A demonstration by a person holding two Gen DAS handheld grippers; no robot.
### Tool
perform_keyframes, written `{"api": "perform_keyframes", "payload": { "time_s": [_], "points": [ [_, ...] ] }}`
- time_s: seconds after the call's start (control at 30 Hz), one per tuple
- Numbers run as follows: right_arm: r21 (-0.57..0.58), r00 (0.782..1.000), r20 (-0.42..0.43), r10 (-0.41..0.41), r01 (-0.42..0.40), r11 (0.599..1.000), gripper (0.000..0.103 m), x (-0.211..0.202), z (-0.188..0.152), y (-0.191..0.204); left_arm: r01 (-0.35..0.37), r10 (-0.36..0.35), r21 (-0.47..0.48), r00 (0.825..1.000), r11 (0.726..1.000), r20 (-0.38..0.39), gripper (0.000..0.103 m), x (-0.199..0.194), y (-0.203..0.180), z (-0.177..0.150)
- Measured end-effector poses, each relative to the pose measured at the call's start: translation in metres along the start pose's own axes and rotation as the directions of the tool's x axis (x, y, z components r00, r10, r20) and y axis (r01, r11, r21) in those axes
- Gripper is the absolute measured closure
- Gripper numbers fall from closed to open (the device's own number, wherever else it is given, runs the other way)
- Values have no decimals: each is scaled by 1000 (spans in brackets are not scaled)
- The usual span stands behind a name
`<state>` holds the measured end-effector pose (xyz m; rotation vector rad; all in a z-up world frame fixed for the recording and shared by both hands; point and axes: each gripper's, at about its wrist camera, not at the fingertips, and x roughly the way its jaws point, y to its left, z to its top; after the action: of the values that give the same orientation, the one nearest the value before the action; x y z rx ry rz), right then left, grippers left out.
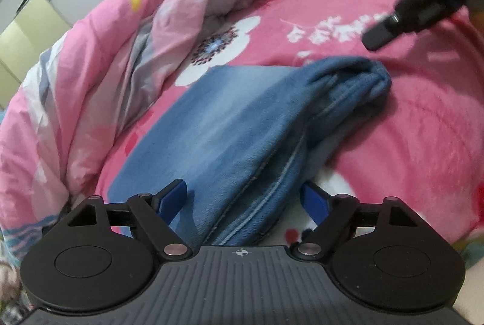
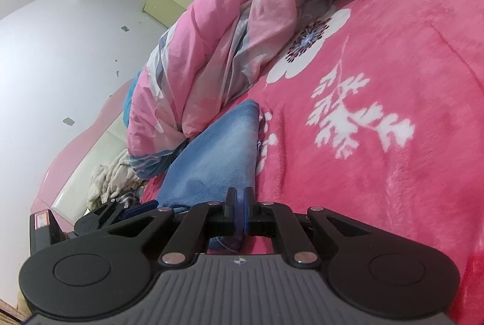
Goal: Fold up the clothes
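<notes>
We see the folded blue jeans (image 1: 242, 125) lying on the bed's pink flowered blanket (image 1: 408, 113), just beside a bunched pink and grey quilt (image 1: 106, 58) on their far side. Our left tool (image 1: 245, 195) stands with its blue-padded fingers (image 1: 172, 198) spread wide on either side of the jeans' near end, the pads clear of the denim. Our right tool (image 2: 239, 204) has its fingers pressed together with nothing held between the tips, poised over the near edge of the jeans (image 2: 217, 149), and from the left view it hangs above the blanket beyond the far folded end.
</notes>
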<state>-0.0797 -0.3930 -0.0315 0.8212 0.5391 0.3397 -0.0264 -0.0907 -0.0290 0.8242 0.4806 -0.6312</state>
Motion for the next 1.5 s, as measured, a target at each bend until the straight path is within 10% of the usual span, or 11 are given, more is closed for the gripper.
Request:
{"api": "perform_keyframes", "payload": {
  "time_s": [1.03,1.5],
  "points": [
    [11,1000,-20,-15,16,1000,98,8,-5,-4,15,-5,-115,996,993,86,22,5,10,8],
    [-131,997,-76,23,-33,991,102,17,-11,19,163,-87,-378,973,911,212,83,11,31,19]
  ]
}}
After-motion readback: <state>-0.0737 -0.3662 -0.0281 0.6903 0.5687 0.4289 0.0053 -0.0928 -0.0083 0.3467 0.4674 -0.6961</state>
